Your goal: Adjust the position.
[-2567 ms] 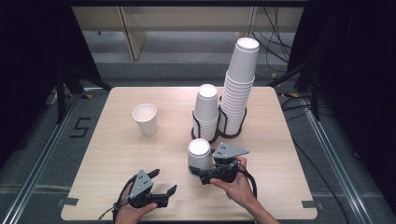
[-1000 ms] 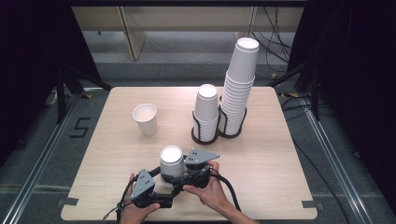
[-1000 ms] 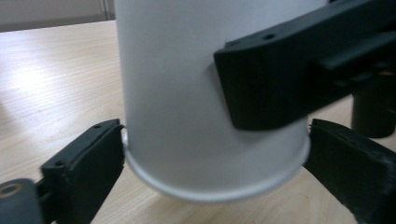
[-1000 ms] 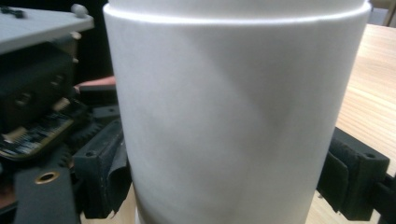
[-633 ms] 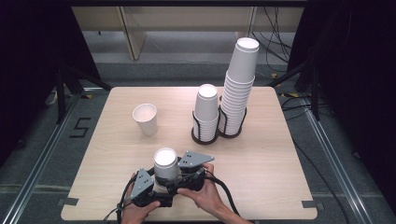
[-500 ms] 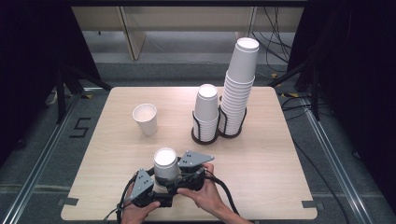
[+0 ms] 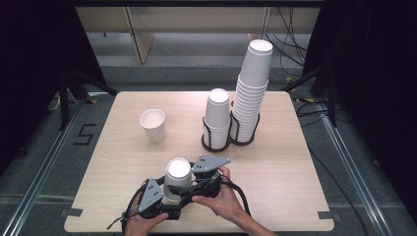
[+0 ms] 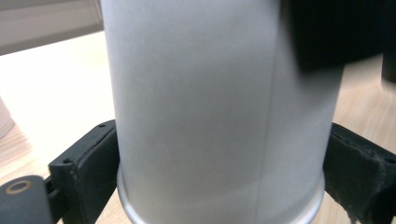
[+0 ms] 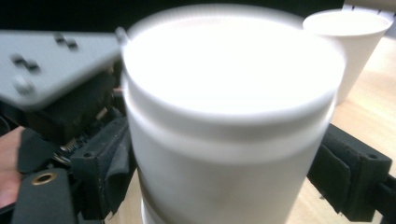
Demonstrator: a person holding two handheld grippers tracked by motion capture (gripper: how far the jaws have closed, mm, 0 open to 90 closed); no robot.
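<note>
1. A white paper cup [image 7: 177, 176] stands upside down near the front edge of the table [image 7: 290, 172], between the two hands.
2. The left gripper [image 7: 169, 199] has its jaws on either side of the cup's lower part, close to the wide rim; in the left gripper view both black jaws touch the cup wall [image 8: 219, 107]. They have just been closing, with the cup between them.
3. The right gripper [image 7: 189, 183] holds the same cup higher up; in the right gripper view its jaws press on the wall below the closed base [image 9: 233, 121].
4. Farther back on the left, a single paper cup [image 7: 153, 125] stands mouth up, well apart.
5. At the back, 2 black wire holders carry inverted cups: a short stack [image 7: 217, 117] and, just beside it, a tall stack [image 7: 252, 88].
</note>
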